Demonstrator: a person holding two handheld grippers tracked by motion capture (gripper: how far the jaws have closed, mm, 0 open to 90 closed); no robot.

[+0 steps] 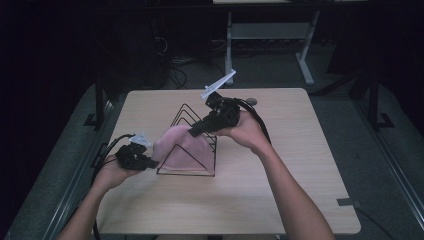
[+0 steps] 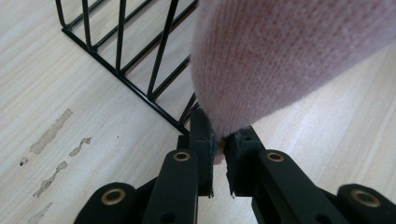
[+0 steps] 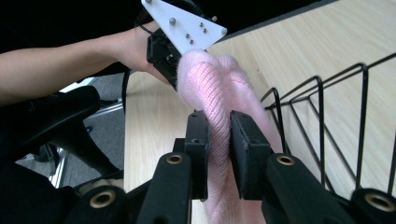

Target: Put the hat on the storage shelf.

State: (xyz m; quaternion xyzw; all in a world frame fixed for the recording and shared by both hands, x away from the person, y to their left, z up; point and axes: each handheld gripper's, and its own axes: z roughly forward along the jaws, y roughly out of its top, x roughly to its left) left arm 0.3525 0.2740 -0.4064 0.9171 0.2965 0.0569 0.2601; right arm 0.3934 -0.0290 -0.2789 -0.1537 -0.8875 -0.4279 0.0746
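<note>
A pink knitted cloth (image 1: 180, 147) is stretched between both grippers, over the front of a black wire rack (image 1: 192, 112) in the middle of the table. My left gripper (image 1: 151, 163) is low at the rack's left front corner, shut on the cloth's left edge. In the left gripper view the knit (image 2: 280, 56) runs down into the closed jaws beside the rack's base wires (image 2: 140, 88). My right gripper (image 1: 192, 132) comes from above right, shut on the cloth's upper fold. In the right gripper view the knit (image 3: 210, 79) is pinched between the pads, with the rack (image 3: 322, 116) at right.
The wooden table (image 1: 280, 165) has bare room right of and in front of the rack. A small round object (image 1: 251, 101) lies near the far edge. Pale smears (image 2: 51, 135) mark the tabletop left of the rack. Another table's legs (image 1: 305, 60) stand behind.
</note>
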